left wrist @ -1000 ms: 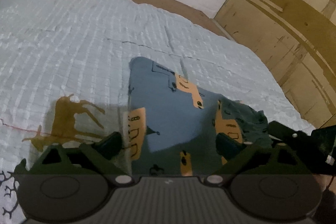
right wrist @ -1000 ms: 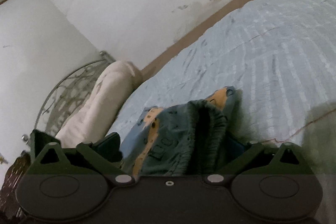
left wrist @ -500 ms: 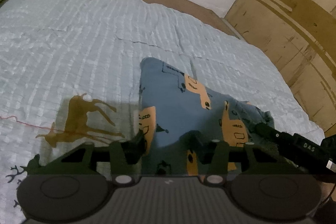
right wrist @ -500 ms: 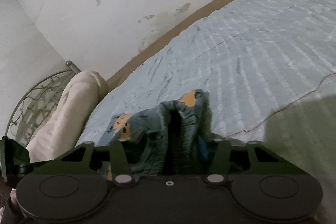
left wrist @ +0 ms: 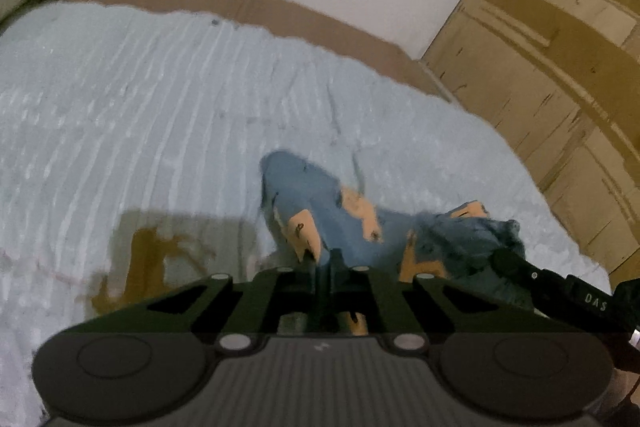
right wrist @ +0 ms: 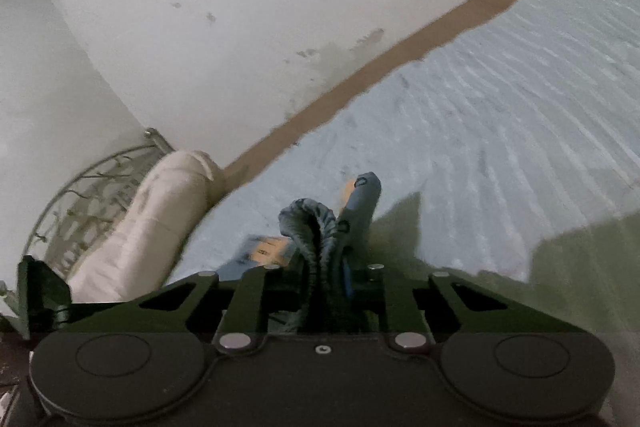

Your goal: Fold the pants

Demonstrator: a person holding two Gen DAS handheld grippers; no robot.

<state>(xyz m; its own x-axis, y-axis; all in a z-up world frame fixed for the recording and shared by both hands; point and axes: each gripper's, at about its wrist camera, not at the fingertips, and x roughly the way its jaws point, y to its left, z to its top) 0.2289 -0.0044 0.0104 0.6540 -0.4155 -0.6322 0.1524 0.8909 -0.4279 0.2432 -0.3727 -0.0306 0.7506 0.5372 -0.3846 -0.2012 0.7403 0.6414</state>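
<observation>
Small blue pants (left wrist: 320, 199) with orange truck prints lie on a pale blue quilted bedspread (left wrist: 160, 115). My left gripper (left wrist: 324, 267) is shut on the near edge of the pants. My right gripper (right wrist: 324, 267) is shut on the ribbed grey waistband (right wrist: 312, 227), which bunches up between its jaws. The right gripper's dark body (left wrist: 560, 291) shows in the left wrist view at the right end of the pants. Both views are blurred by motion, and the cloth looks lifted off the bed.
A brown deer print (left wrist: 148, 259) marks the bedspread left of the pants. A wooden wardrobe (left wrist: 560, 47) stands at the right. A cream bolster pillow (right wrist: 152, 219) and a metal bed frame (right wrist: 80, 203) lie by the white wall (right wrist: 240, 27).
Both grippers have gone from wide open to shut on the pants. The pants have bunched and risen from lying flat, and both views have tilted.
</observation>
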